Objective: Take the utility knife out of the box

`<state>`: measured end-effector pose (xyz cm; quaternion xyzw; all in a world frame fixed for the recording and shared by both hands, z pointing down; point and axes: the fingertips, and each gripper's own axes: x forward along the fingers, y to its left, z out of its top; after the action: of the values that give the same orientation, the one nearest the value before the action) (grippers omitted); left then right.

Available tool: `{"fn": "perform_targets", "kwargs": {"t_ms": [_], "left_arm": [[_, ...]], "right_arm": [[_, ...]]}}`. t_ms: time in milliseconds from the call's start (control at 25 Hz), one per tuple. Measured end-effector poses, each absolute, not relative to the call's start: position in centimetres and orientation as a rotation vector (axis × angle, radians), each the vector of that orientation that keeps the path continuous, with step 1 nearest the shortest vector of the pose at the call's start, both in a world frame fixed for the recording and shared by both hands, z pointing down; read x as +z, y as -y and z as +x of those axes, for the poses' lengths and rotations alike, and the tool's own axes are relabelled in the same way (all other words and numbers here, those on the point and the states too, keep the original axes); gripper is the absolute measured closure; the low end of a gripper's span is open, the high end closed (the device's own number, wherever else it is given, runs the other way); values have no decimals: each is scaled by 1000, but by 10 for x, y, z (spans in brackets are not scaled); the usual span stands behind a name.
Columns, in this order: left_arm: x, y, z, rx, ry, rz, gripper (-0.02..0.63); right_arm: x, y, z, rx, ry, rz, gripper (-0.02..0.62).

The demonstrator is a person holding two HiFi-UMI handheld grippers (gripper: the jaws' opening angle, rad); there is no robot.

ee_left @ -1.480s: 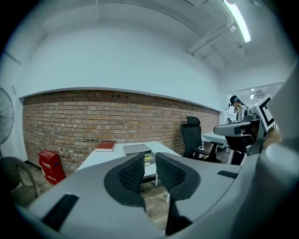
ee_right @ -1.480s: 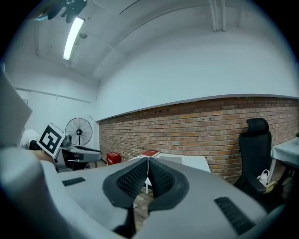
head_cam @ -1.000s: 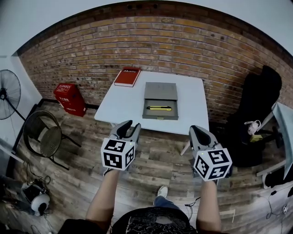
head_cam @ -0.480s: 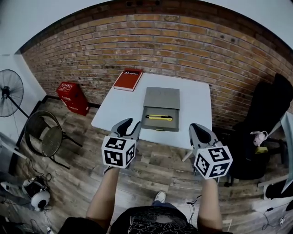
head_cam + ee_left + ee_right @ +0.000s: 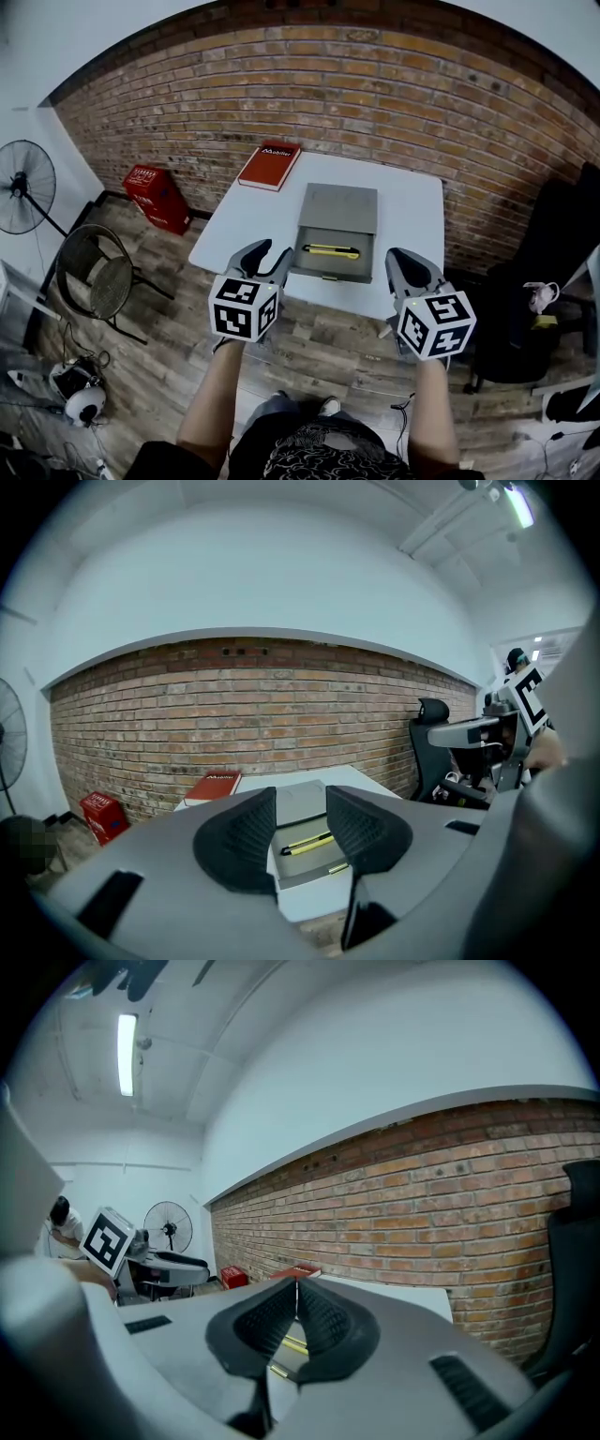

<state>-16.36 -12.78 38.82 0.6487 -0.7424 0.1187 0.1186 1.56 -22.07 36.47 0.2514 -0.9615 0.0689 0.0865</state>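
An open grey box (image 5: pixel 336 234) with its lid raised sits on the white table (image 5: pixel 253 220). A yellow utility knife (image 5: pixel 330 251) lies in the box tray; it also shows between the jaws in the left gripper view (image 5: pixel 307 844). My left gripper (image 5: pixel 268 255) hovers at the table's near edge, left of the box. Its jaws have just been opening and stand apart (image 5: pixel 300 799) with nothing between them. My right gripper (image 5: pixel 405 259) hangs at the near right corner, jaw tips pressed together (image 5: pixel 296 1284) and holding nothing.
A red book (image 5: pixel 269 166) lies on the table's far left corner, close to the brick wall (image 5: pixel 375 103). On the floor to the left are a red crate (image 5: pixel 156 197), a round chair (image 5: pixel 94 277) and a fan (image 5: pixel 23 187). A black office chair (image 5: pixel 548 314) stands to the right.
Both grippers have moved forward to the table's near edge, and the box appears nearer. The left jaws have spread wider; the right jaws stay shut.
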Motion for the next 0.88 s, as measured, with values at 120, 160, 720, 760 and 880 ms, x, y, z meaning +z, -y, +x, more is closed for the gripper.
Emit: {"fn": "perform_targets", "kwargs": {"t_ms": [120,160,720,760,880], "left_arm": [[391,139,-170,369,2159,1911,437],[392,142,-172,373,2152,1916,437],[436,235,-187,505,1815,2175,405],[439,241,-187,516,1791,2191,403],[443,259,-190,532,1740,2229,403]], "right_arm": [[365,227,8,198,2864,741,575],[366,229,5,198,2862,743,574],[375,284,-26,203,2778,927,574],[375,288,-29,206,2772,942,575],[377,298,-36,220,2756,986,575]]}}
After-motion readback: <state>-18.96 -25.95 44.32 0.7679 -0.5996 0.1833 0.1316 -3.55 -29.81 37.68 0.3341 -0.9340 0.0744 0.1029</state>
